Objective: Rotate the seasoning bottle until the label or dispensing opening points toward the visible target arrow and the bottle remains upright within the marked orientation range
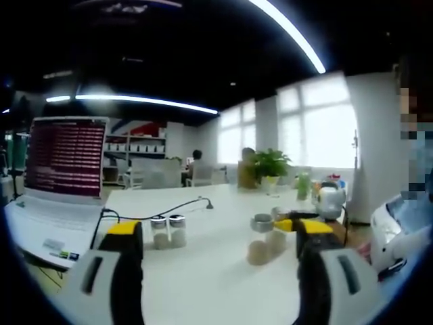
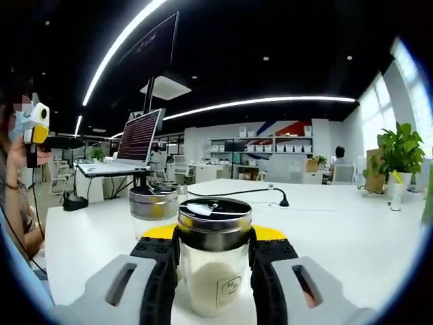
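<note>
A glass seasoning bottle point(image 2: 215, 267) with a metal lid and pale powder inside stands upright on the white table point(image 2: 338, 230). My right gripper point(image 2: 215, 252) is shut on it, black pads pressing both sides just under the lid. A second bottle point(image 2: 152, 211) stands close behind it to the left. In the left gripper view the held bottle point(image 1: 260, 242) stands at centre right, with the right gripper point(image 1: 323, 203) beside it. My left gripper point(image 1: 216, 233) is open above the table, nothing between its jaws. In the right gripper view the left gripper point(image 2: 35, 125) is at far left.
Two more small bottles point(image 1: 168, 232) stand mid-table near a black cable point(image 1: 177, 209). An open laptop point(image 1: 62, 177) sits at the table's left end. A potted plant point(image 1: 270, 166) stands at the far side. A person point(image 2: 15, 203) stands beside the table edge.
</note>
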A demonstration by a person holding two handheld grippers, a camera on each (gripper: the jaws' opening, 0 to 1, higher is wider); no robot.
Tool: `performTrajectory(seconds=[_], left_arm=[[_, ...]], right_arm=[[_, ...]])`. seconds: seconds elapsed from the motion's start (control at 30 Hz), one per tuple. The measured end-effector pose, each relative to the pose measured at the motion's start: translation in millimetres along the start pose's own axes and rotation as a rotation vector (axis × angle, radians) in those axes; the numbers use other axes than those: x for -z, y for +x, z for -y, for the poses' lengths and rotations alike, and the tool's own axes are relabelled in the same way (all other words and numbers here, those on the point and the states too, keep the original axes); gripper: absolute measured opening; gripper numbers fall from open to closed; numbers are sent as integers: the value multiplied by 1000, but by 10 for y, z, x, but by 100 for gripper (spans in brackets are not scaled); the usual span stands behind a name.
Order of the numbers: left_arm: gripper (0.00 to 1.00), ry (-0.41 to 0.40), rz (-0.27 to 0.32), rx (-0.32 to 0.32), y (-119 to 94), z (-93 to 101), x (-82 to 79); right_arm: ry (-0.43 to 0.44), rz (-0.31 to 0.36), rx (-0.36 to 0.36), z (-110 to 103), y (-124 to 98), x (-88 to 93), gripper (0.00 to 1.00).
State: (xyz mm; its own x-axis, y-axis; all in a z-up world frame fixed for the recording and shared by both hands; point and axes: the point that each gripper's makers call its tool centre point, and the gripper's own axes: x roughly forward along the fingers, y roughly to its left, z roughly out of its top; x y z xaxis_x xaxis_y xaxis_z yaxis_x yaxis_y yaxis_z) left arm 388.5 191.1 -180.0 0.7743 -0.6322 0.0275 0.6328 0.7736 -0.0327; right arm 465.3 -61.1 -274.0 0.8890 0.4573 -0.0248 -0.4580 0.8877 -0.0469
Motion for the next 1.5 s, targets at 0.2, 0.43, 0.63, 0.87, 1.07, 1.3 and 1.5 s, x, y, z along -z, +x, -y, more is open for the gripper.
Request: performTrajectory(seconds=[0.2, 0.43, 0.63, 0.87, 1.07, 1.3, 1.5], left_arm=[[99, -5, 1, -7, -7, -28, -4], [99, -6, 2, -6, -9, -24, -10], [99, -7, -3, -4, -4, -29, 4], [99, -5, -7, -7, -4, -35, 10], [99, 7, -18, 3, 21, 1, 14], [99, 12, -9, 13, 13, 13, -24], [99, 3, -2, 4, 0, -22, -39]], right_arm=[[-44, 26, 51, 51, -70, -111, 64], [-36, 52, 48, 71, -165, -214, 64], [-1, 38, -25, -33, -234, -299, 59], [-74, 15, -110, -132, -347, -473, 61], [-38, 56, -180, -97, -393, -710, 60], [-83, 47, -329, -91, -374, -775, 60], [-134, -41, -505, -40, -323, -558, 58]])
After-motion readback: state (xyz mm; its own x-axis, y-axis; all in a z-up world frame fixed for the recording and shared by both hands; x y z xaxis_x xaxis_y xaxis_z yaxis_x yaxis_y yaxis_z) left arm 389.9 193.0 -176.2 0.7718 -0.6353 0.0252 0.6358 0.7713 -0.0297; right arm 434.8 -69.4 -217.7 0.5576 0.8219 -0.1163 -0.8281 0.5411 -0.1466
